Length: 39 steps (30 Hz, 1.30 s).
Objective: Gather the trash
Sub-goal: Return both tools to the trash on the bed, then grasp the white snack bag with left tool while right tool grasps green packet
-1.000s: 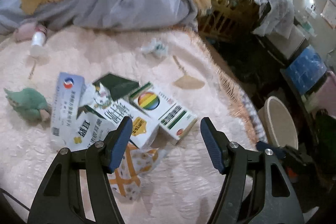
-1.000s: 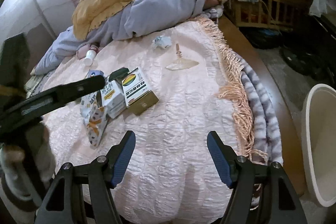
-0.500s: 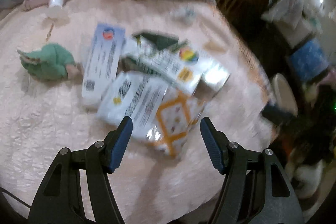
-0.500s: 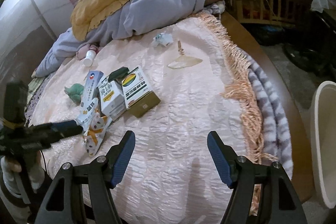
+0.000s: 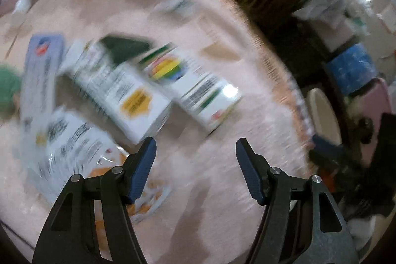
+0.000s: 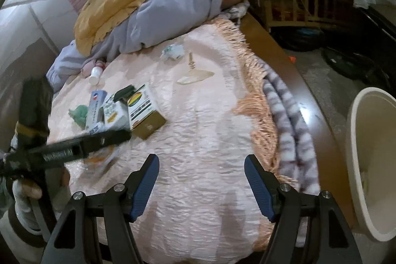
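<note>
Trash boxes (image 6: 138,113) piled mid-bed on pink bedspread (image 6: 203,152), none picked up yet.
L gripper (image 5: 195,165) over pile, jaws apart, empty, prob. lining up a grab; R gripper (image 6: 201,180) apart, empty, w/ bin (image 6: 356,140) on floor beside it.

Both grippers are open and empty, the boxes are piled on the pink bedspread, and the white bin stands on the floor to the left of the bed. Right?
Not quite: the white bin stands on the floor to the right of the bed, as the right wrist view shows. The rest holds: the left gripper and right gripper are open and empty, and the boxes are piled on the pink bedspread.
</note>
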### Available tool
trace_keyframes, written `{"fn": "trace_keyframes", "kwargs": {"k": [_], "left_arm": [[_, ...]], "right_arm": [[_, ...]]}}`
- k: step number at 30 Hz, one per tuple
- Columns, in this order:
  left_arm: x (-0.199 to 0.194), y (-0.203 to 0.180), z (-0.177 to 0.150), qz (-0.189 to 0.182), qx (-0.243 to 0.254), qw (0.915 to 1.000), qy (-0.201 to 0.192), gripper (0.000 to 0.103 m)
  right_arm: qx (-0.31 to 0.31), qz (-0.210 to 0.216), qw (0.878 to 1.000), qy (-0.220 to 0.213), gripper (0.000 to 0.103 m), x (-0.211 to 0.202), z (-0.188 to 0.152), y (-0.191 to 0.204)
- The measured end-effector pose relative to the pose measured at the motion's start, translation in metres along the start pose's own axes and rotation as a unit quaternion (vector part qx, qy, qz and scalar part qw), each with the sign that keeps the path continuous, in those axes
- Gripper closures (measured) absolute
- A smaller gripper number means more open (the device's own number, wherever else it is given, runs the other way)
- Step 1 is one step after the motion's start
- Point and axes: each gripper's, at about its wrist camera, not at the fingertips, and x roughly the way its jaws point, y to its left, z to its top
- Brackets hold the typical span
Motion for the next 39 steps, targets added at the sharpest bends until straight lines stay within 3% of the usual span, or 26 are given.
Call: {"fn": "trace_keyframes", "kwargs": {"k": [9, 12, 17, 23, 34, 39], "left_arm": [[-0.059, 0.035, -0.041, 0.017, -0.003, 0.9998, 0.011, 0.038], [-0.078, 0.050, -0.047, 0.020, -0.037, 0.9991, -0.005, 0.038], [-0.103, 0.068, -0.058, 0.077, -0.081, 0.9920, -0.059, 0.037], [-0.078, 0.093, -0.061, 0.091, -0.149, 0.9837, -0.043, 0.037], [-0.018, 0.065, -0.037, 0.102, -0.124, 0.9867, -0.029, 0.034], [-0.029, 0.073, -0.042, 0.077, -0.124, 0.9888, -0.031, 0.042]], "right_arm": [[-0.009, 0.029, 0.999, 0.009, 0.034, 0.013, 0.001, 0.015], [-0.024, 0.036, 0.999, 0.012, 0.033, 0.016, 0.000, 0.026], [-0.028, 0.039, 0.999, 0.015, 0.033, 0.017, -0.001, 0.031], [-0.017, 0.044, 0.999, 0.015, 0.030, 0.019, 0.001, 0.028], [-0.065, 0.040, 0.997, 0.023, 0.029, 0.030, 0.021, 0.049], [-0.097, 0.050, 0.994, 0.017, 0.028, 0.036, 0.038, 0.068]]}}
